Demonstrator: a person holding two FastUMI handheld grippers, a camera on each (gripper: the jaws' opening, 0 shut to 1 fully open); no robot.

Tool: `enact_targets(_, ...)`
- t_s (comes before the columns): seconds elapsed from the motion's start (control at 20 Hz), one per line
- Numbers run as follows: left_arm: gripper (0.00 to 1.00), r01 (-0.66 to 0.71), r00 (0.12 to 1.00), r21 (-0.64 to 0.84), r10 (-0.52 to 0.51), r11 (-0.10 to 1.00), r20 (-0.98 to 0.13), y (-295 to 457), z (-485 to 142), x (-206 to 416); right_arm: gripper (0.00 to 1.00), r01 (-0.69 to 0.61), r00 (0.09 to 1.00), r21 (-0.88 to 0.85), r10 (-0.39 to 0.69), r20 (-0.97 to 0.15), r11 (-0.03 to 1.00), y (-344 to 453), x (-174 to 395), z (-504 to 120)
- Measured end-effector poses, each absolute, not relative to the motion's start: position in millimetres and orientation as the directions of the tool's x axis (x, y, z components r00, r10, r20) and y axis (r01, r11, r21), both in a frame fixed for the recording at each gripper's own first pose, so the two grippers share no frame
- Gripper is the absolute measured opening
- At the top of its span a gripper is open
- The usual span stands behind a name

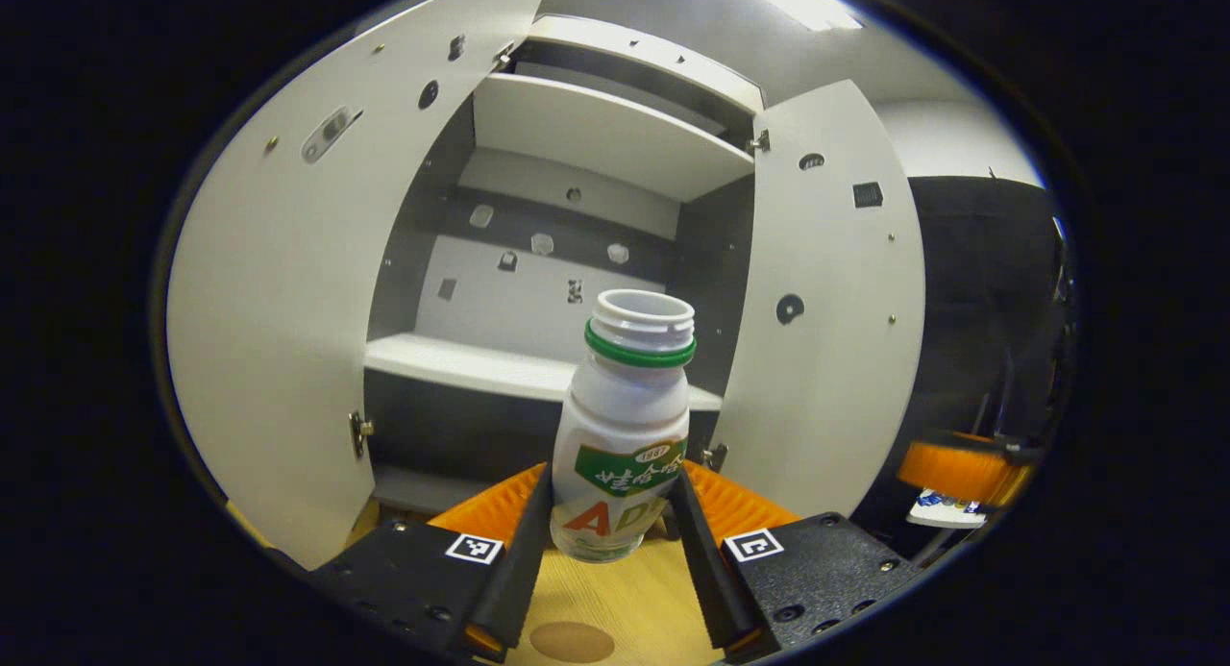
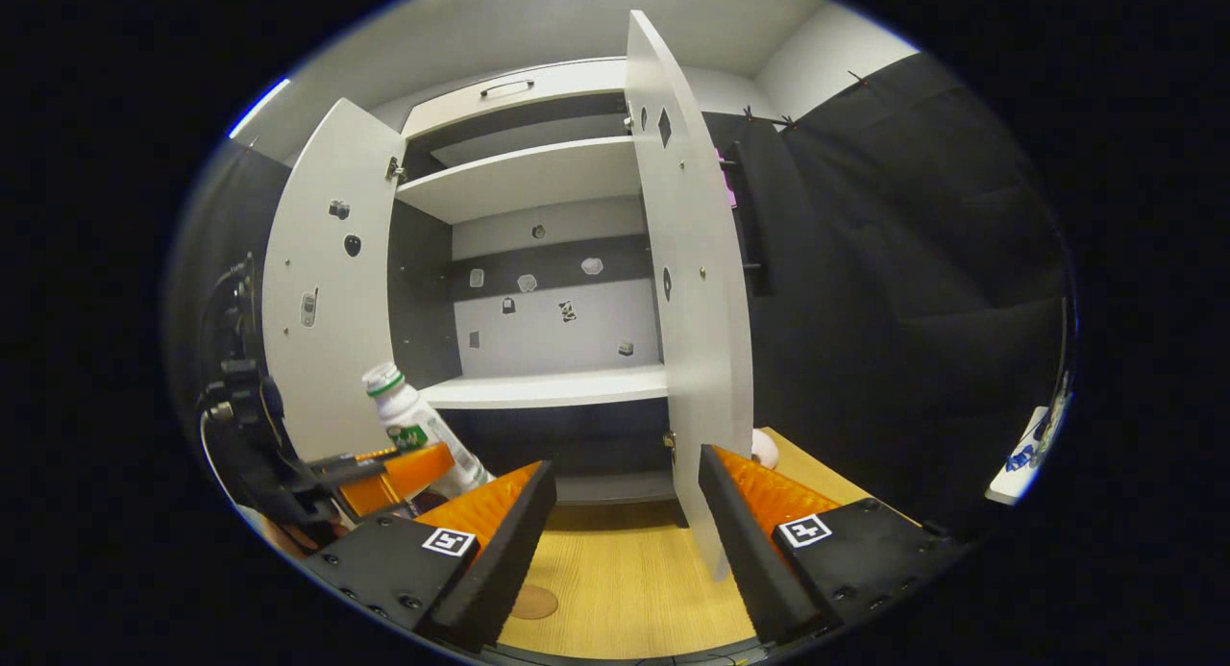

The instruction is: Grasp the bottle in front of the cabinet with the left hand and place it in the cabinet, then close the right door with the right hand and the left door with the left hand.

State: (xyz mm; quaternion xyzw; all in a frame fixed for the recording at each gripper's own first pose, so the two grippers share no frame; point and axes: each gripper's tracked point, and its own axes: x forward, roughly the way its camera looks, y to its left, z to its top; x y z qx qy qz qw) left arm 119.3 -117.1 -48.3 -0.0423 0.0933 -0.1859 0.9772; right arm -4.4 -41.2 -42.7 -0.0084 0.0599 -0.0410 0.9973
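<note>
White plastic, capless and ringed in green at the neck, the bottle [image 1: 625, 426] stands clamped between the two fingers of the left gripper [image 1: 611, 522] in the left gripper view, its body pressed on both sides and leaning slightly to the right. Its lower label is partly hidden behind the finger edges, and its base shows just above the wooden tabletop [image 1: 605, 599], though whether it touches the wood or hangs clear is hard to judge. Ahead of these jaws, beyond the bottle's mouth, the cabinet [image 1: 577, 291] stands open, with the left door [image 1: 279, 310] swung out to the left of the jaws and the right door [image 1: 826, 330] to their right. Small marks on the cabinet's back panel are too small to make out. Far to the right of the jaws, an orange object at the view's edge is cut off and cannot be identified.

In the right gripper view, the right gripper [image 2: 627, 512] has its fingers spread apart, gripping nothing. The edge of the right door [image 2: 692, 301] rises just ahead of the gap between them, nearer the right finger; contact cannot be judged. To the left of these jaws the bottle [image 2: 413, 426] shows tilted in the left gripper [image 2: 384, 479], whose far side and holding hand are lost in shadow.
</note>
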Motion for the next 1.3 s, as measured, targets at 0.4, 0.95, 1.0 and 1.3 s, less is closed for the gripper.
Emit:
enact_targets(0.4, 0.70, 0.321, 0.932, -0.120, -0.336, 0.939, -0.137, -118, 45, 250, 0.98, 0.138, 0.987, -0.034, -0.140, -0.082, 0.990, -69, -4, -33)
enact_targets(0.95, 0.70, 0.258, 0.903, 0.040, -0.226, 0.965, -0.366, -149, -15, 391, 0.98, 0.296, 0.950, -0.088, -0.302, -0.074, 0.951, -136, -17, -25)
enact_targets(1.0, 0.70, 0.260, 0.890, 0.028, -0.229, 0.965, -0.393, -153, -28, 397, 0.98, 0.310, 0.946, -0.085, -0.316, -0.078, 0.947, -141, -17, -25)
enact_targets(1.3, 0.71, 0.249, 0.866, -0.001, -0.223, 0.968, -0.448, -162, -62, 413, 0.98, 0.358, 0.929, -0.060, -0.362, -0.078, 0.932, -157, -22, -24)
